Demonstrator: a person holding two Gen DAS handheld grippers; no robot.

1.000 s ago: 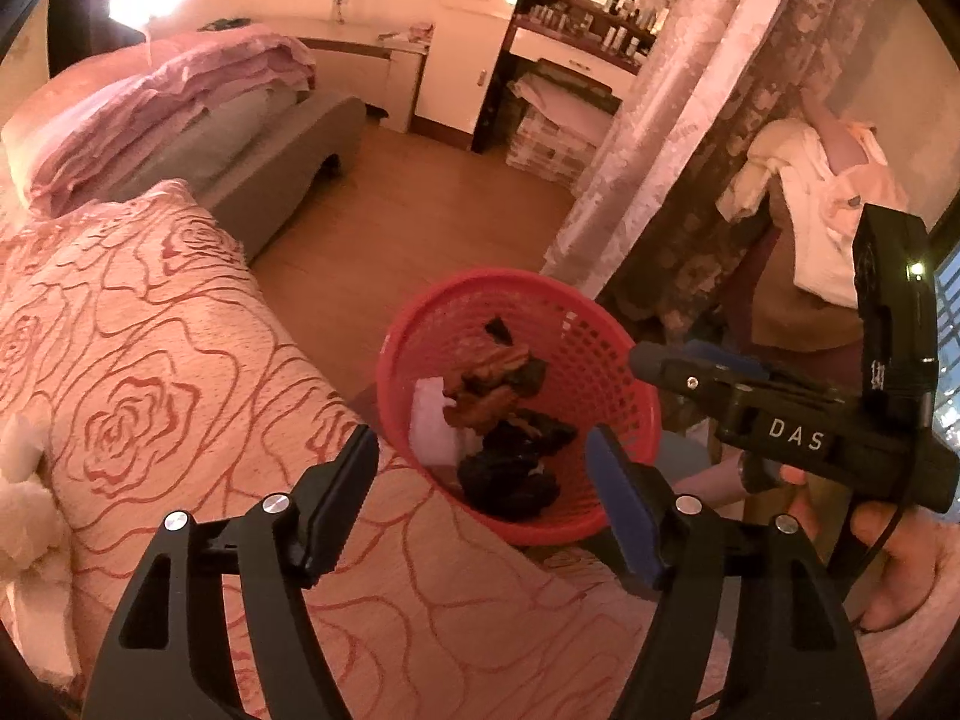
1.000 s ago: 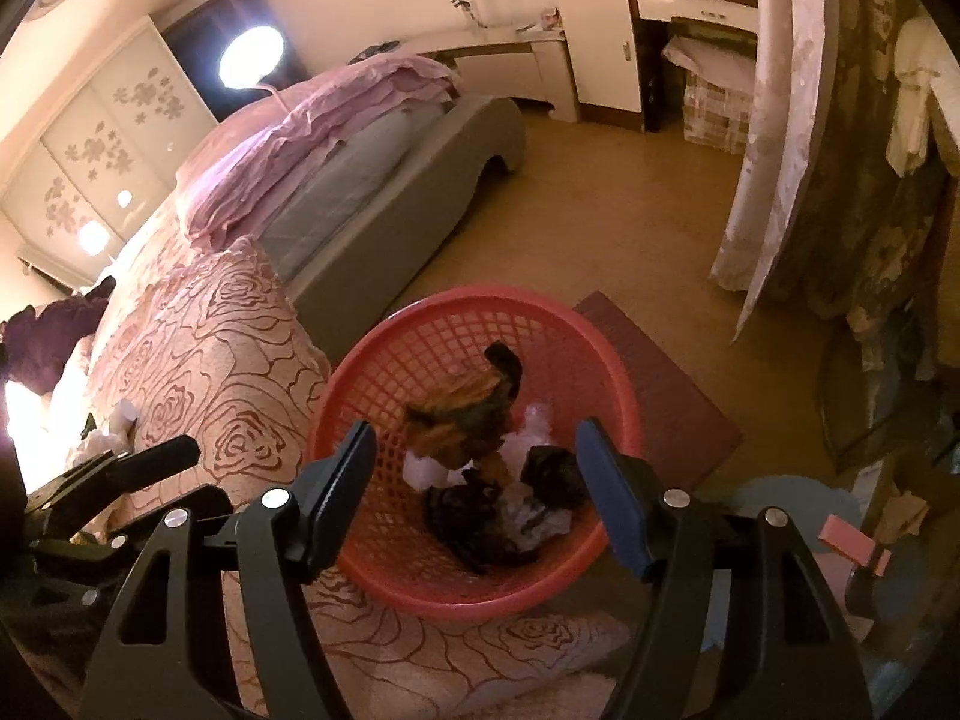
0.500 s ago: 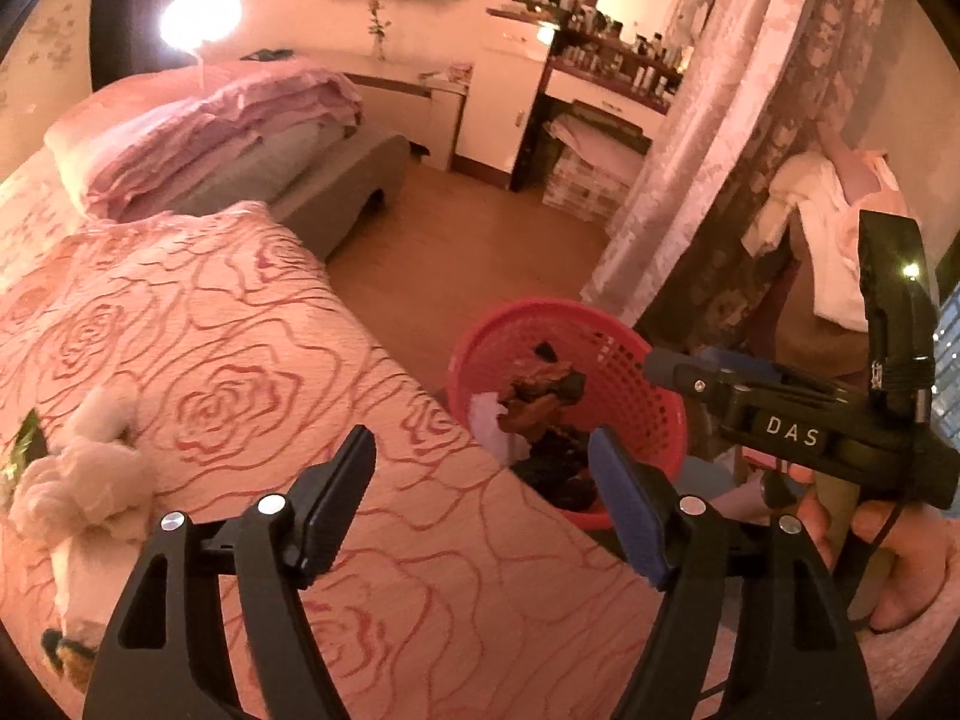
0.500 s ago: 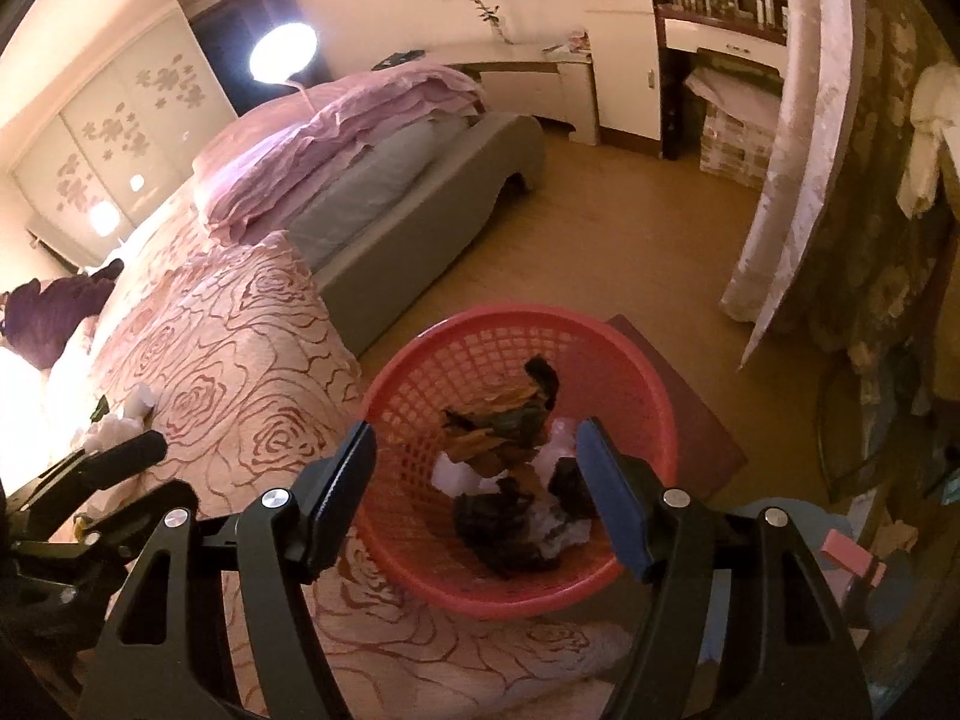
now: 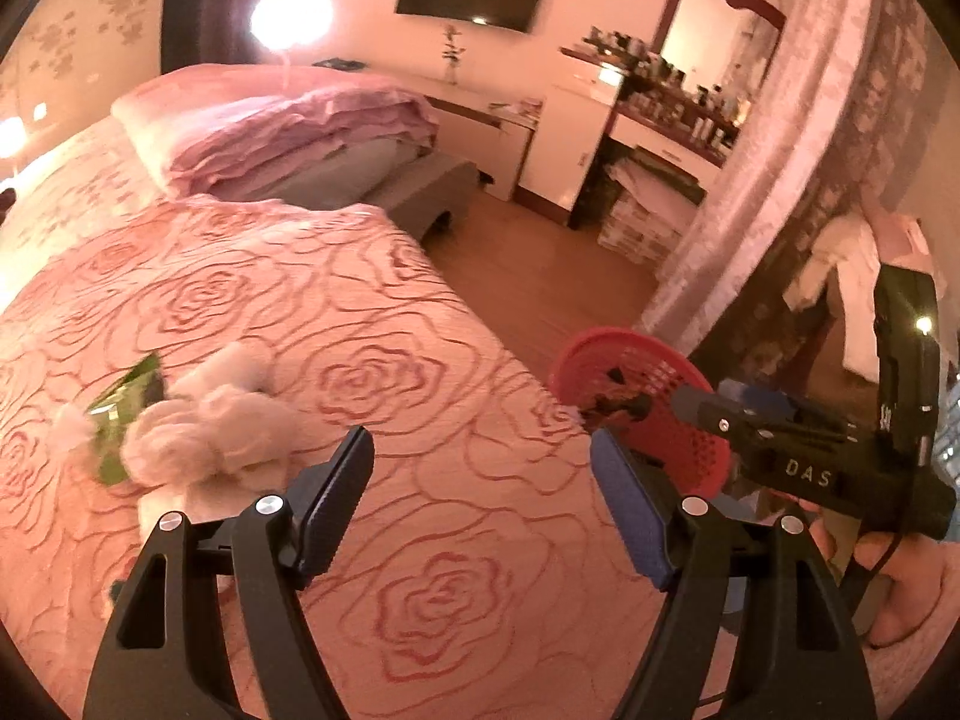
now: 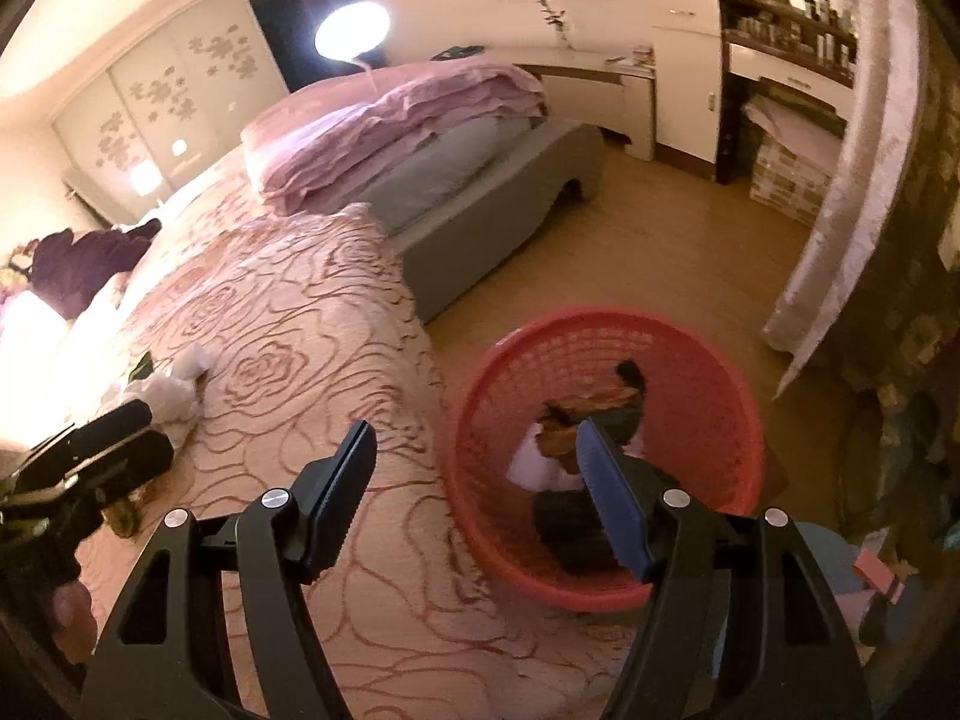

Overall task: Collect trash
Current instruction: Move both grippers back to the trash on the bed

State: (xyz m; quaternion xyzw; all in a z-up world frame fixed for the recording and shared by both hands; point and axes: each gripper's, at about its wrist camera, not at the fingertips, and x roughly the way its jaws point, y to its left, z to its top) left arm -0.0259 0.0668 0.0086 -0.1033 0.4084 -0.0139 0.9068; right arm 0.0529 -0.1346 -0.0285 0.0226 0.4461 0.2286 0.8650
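Note:
Crumpled white tissues and a green wrapper lie on the rose-patterned bed cover, to the left of my left gripper. That gripper hangs open over the cover with nothing between its fingers. A red mesh basket stands on the floor by the bed's edge, holding dark and brown scraps and white paper. My right gripper is open and empty, its left finger over the cover and its right finger over the basket. The tissues show again in the right wrist view, beside the left gripper's tips.
A folded pink quilt lies on a grey bench at the bed's foot. Wooden floor runs to a white dresser and a curtain. A person's hand holds the right gripper's handle. A purple garment lies far up the bed.
Both grippers have swung left, away from the basket and over the bed cover. The tissues and green wrapper have come into the left wrist view. Neither gripper holds anything.

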